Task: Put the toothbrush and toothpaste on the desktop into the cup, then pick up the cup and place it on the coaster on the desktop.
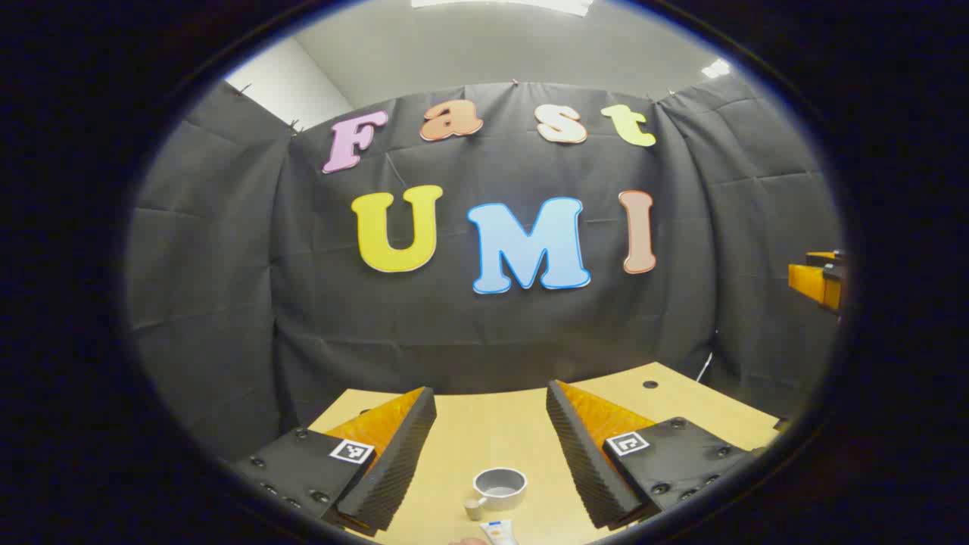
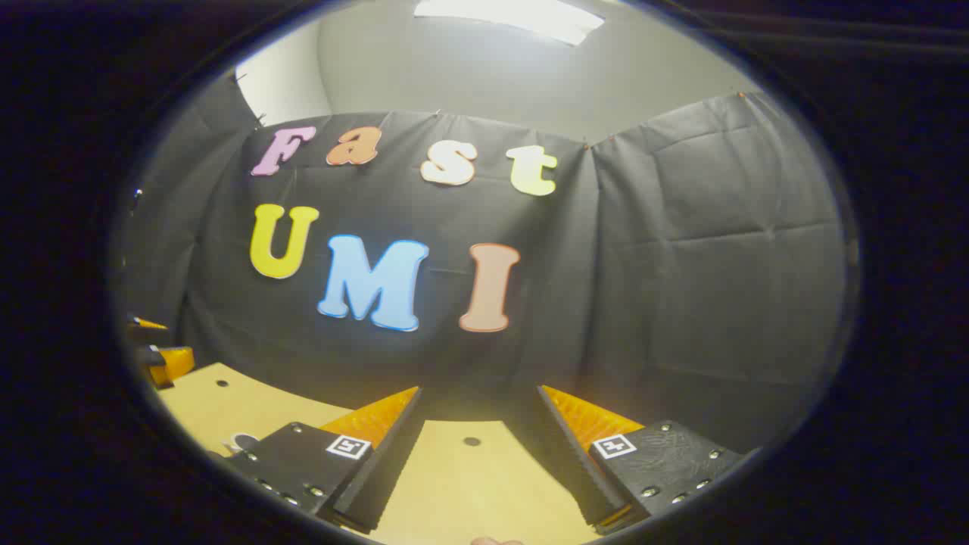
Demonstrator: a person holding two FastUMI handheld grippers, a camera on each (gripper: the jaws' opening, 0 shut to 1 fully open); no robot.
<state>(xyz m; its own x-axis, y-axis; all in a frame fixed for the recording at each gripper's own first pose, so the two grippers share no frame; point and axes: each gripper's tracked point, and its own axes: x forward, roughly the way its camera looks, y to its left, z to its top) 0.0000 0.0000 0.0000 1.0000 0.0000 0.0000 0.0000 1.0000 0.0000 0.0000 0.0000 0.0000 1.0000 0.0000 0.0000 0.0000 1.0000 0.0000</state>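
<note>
In the left gripper view, the left hand-held gripper (image 1: 490, 424) hung above the table (image 1: 492, 439) with its fingers spread wide and nothing between them. Low in the frame, between the two fingers, a small grey cup (image 1: 499, 488) stood upright on the wood, its mouth open and, as far as could be seen, empty. Just below it, at the bottom edge of the frame, lay the top end of the toothpaste (image 1: 500, 532) tube, flat on the table and close beside the cup but not in it. The toothbrush and the coaster could not be made out here. At the far right edge of the frame a part of the right hand-held gripper (image 1: 817, 284) poked in, well apart from the cup.

In the right gripper view, the right hand-held gripper (image 2: 478, 424) was likewise spread open and held nothing, over a bare stretch of table with a small dark hole in it. At the lower left of the frame the other gripper's tip showed above the wood.

By the look of it the task had barely begun: nothing was in the cup, and the loading and the move to the coaster were all left to do.
</note>
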